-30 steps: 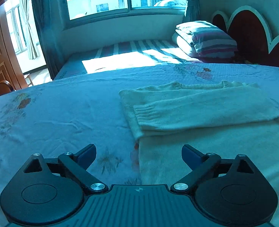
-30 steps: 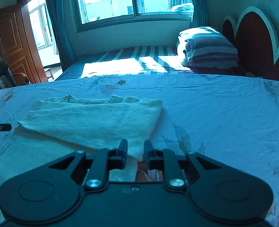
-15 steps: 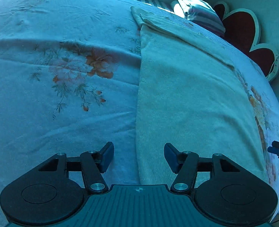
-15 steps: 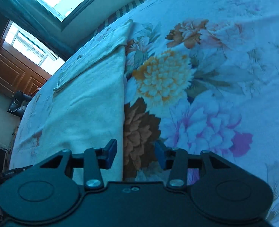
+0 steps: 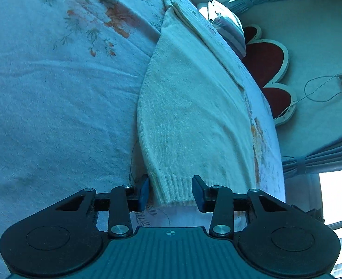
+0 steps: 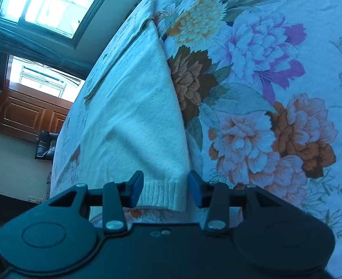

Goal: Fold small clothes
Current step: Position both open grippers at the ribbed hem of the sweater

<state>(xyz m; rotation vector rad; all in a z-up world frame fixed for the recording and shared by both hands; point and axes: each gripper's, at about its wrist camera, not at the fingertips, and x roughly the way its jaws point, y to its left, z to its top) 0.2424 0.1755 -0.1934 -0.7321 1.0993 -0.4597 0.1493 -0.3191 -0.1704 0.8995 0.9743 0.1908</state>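
A cream knitted sweater (image 5: 194, 116) lies flat on a floral bedsheet (image 5: 54, 93), stretched lengthwise away from both cameras; a sleeve (image 5: 208, 37) is folded across its far end; its ribbed hem (image 5: 177, 190) is the nearest part in both views.

The left gripper (image 5: 171, 191) sits low at the hem's left corner, fingers apart at a middling width; the ribbed corner lies between the blue pads (image 5: 144, 193), the left pad just beside the sweater's side edge, the right pad over the knit; whether either pad presses the cloth I cannot tell; nothing is clamped.

The right gripper (image 6: 165, 189) sits at the hem's right corner (image 6: 161, 194), likewise parted at a middling width; the ribbed band lies between its pads (image 6: 136, 187), the right pad just outside the sweater's edge over the bedsheet (image 6: 275, 93), the left pad over the knit; it grips nothing.

In the left view a scalloped headboard (image 5: 268, 69) and a striped pillow (image 5: 229, 28) stand beyond the sweater; in the right view a window (image 6: 54, 2), a wooden door (image 6: 24, 114) and a dark chair (image 6: 45, 145) show past the bed's edge.
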